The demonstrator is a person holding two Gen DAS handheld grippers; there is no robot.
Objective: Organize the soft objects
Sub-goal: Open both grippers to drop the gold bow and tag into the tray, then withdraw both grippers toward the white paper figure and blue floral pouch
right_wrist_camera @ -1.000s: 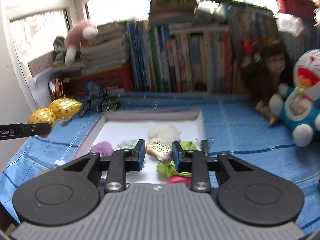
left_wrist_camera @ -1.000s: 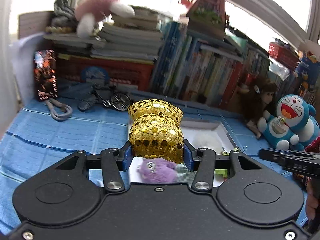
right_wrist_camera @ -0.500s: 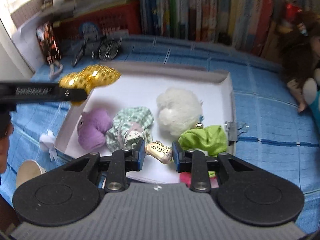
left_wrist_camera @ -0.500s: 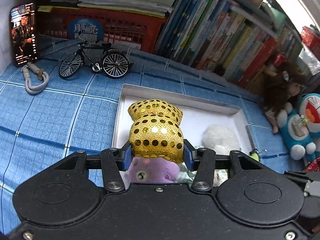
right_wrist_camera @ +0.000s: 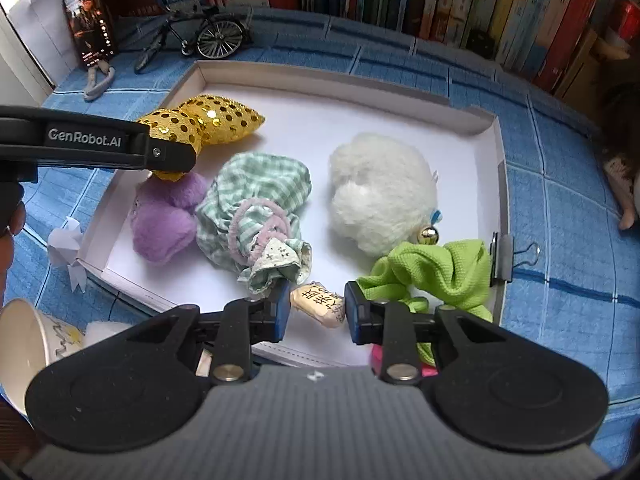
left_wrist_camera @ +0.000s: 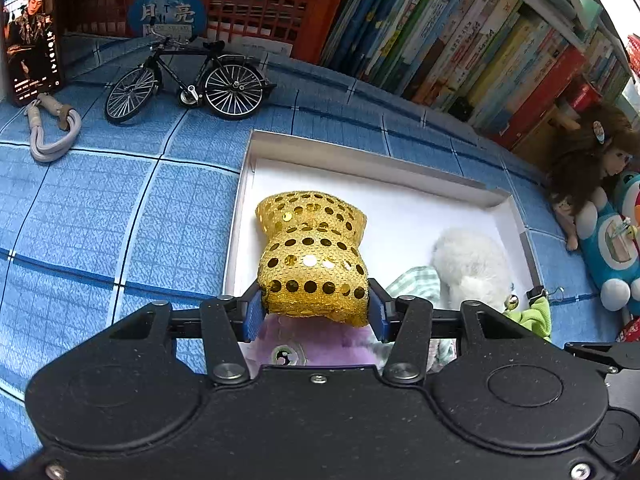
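My left gripper (left_wrist_camera: 314, 310) is shut on a gold sequined bow (left_wrist_camera: 312, 256), holding it over the left part of the white tray (left_wrist_camera: 360, 152). The right wrist view shows the same gold bow (right_wrist_camera: 208, 124) above a purple plush (right_wrist_camera: 164, 220). My right gripper (right_wrist_camera: 316, 306) is shut on a small cream packet with printed characters (right_wrist_camera: 318, 304), low over the tray's near edge (right_wrist_camera: 132, 288). A green checked cloth bundle (right_wrist_camera: 256, 208), a white fluffy plush (right_wrist_camera: 380, 196) and a lime green cloth (right_wrist_camera: 436, 272) lie in the tray.
A model bicycle (left_wrist_camera: 188, 84), a phone (left_wrist_camera: 30, 36), a grey carabiner (left_wrist_camera: 52, 132) and a row of books (left_wrist_camera: 480, 44) stand behind the tray. A doll (left_wrist_camera: 588, 164) and a blue plush (left_wrist_camera: 612, 248) sit at the right. A paper cup (right_wrist_camera: 24, 344) stands near left.
Both grippers tipped downward and moved in over the tray. The gold bow came from beside the tray to above the purple plush; the packet sank toward the tray's near edge.
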